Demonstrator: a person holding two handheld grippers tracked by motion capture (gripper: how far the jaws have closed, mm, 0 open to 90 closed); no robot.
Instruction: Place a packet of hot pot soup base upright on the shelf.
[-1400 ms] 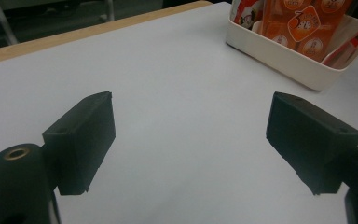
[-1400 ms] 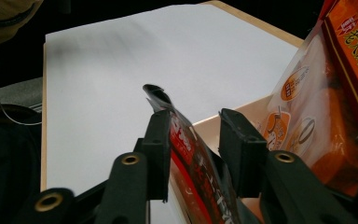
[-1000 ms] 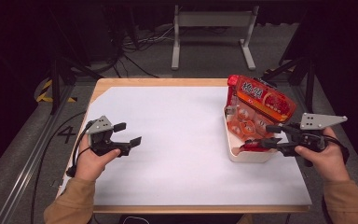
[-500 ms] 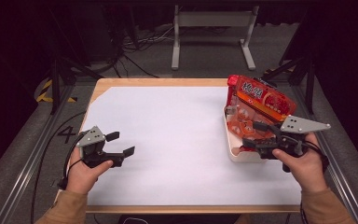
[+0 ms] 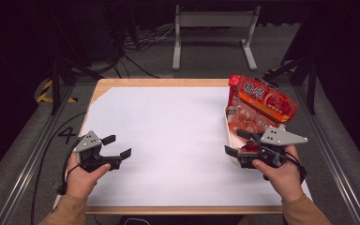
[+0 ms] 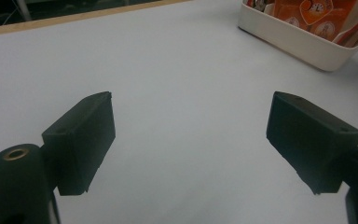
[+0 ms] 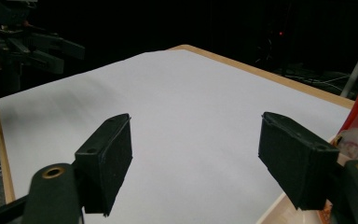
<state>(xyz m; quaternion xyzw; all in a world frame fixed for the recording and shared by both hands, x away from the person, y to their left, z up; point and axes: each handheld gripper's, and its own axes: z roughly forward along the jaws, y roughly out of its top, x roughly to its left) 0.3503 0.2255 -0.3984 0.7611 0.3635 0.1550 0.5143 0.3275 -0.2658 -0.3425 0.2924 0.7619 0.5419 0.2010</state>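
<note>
Drawn back from the white bin [image 5: 234,140] at the frame's right, your right tool [image 5: 232,151] has just spread empty; the red snack bag [image 5: 262,101] stays inside. Left tool [image 5: 117,146] spread too. Next: reach in, pinch the bag.

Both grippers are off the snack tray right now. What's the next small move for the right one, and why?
Probably swing the right gripper back toward the white tray and the red snack bag standing in it. Its jaws have just been opening and stand wide with nothing between them, pointed away across the white table cover. The left gripper is open too, far from the tray.
</note>
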